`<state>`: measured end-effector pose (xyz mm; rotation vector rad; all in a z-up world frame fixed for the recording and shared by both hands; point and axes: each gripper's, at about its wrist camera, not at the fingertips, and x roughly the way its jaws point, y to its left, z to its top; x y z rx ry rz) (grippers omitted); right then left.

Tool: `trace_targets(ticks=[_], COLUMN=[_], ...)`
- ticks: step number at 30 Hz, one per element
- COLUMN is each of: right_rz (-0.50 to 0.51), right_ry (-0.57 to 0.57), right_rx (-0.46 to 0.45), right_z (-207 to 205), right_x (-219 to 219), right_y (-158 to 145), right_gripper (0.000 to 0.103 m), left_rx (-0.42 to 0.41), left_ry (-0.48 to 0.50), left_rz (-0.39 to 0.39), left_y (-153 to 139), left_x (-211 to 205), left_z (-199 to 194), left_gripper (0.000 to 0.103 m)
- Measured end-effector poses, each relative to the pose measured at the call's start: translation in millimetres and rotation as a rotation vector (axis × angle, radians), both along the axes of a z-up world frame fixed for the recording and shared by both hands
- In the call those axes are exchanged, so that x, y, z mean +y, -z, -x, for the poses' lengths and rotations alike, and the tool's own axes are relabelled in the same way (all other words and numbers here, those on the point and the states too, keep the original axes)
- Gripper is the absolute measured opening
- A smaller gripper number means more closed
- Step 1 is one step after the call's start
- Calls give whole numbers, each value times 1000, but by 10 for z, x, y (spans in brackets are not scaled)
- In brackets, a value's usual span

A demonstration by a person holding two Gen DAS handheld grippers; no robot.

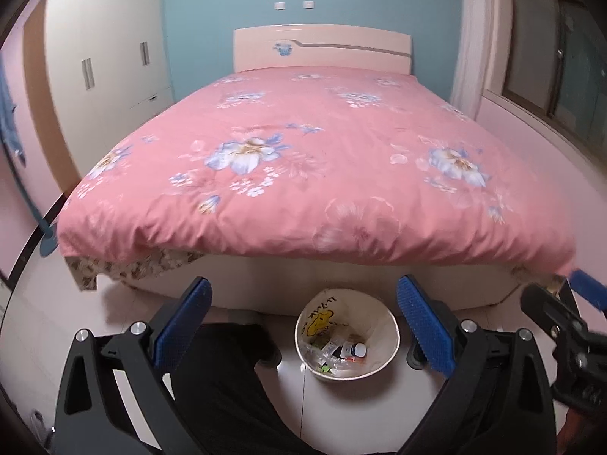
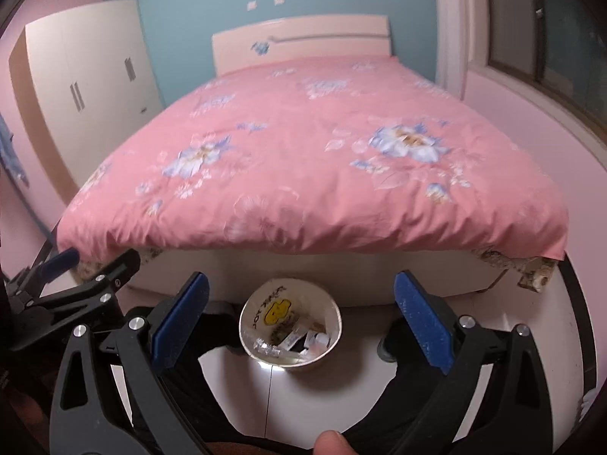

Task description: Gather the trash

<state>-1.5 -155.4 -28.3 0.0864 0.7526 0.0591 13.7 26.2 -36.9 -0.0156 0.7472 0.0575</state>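
Note:
A round white trash bin (image 1: 390,335) with a plastic liner stands on the floor at the foot of the bed. It holds trash: a small white bottle (image 1: 354,350), wrappers and clear plastic. It also shows in the right wrist view (image 2: 334,316). My left gripper (image 1: 303,299) is open and empty, held above the bin. My right gripper (image 2: 301,295) is open and empty, also above the bin. The right gripper shows at the right edge of the left wrist view (image 1: 569,318); the left gripper shows at the left of the right wrist view (image 2: 72,284).
A bed with a pink floral quilt (image 1: 303,159) fills the middle. A white wardrobe (image 1: 102,64) stands at the left, a window (image 1: 561,57) at the right. The person's dark trouser legs (image 1: 227,379) and a thumb (image 2: 334,443) show at the bottom. The floor is white tile (image 1: 334,409).

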Motion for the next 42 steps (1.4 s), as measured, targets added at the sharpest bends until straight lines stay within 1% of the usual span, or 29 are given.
trace_targets(ticks=[1,3,6,8,9,12,13,20,23,29,35,42], right_rz=[15,40,56,49,49,57,45,35,56,49,42,36], right_ry=[2,4,8,27,26,30,28,29,39,44,44,46], right_rx=[-11,-25,-25,-33,-32,-42,-45,-57,-61,-58,-65,-58], right_z=[64,163,231,248,256,294,305,339,343,345,358,361], right_x=[32,92,127,101,103,89,79,57,71,65,64,70], right_y=[-11,-18,-35,-68,-73,-113,-129,-200,-217,-230,-245,-229], right_gripper=[96,96,96,96,96,96,96,96,96,96,96,96], left_rx=[0,-1,-24,-28,-25,-5,4,-14,-8,-2,-31,-34], left_ry=[-2,5,1,11,25,43,54,72,72,73,60,55], left_rz=[12,9,3,-9,4,-2,-6,5,-15,-34,-74,-87], left_y=[-12,-37,-110,-133,-131,-106,-99,-148,-157,-166,-207,-223], left_x=[13,6,21,-4,-7,-47,-70,-95,-123,-158,-184,-173], left_z=[38,89,139,166,173,166,161,215,213,210,244,272], left_gripper=[99,99,99,99,99,99,99,99,99,99,99,99])
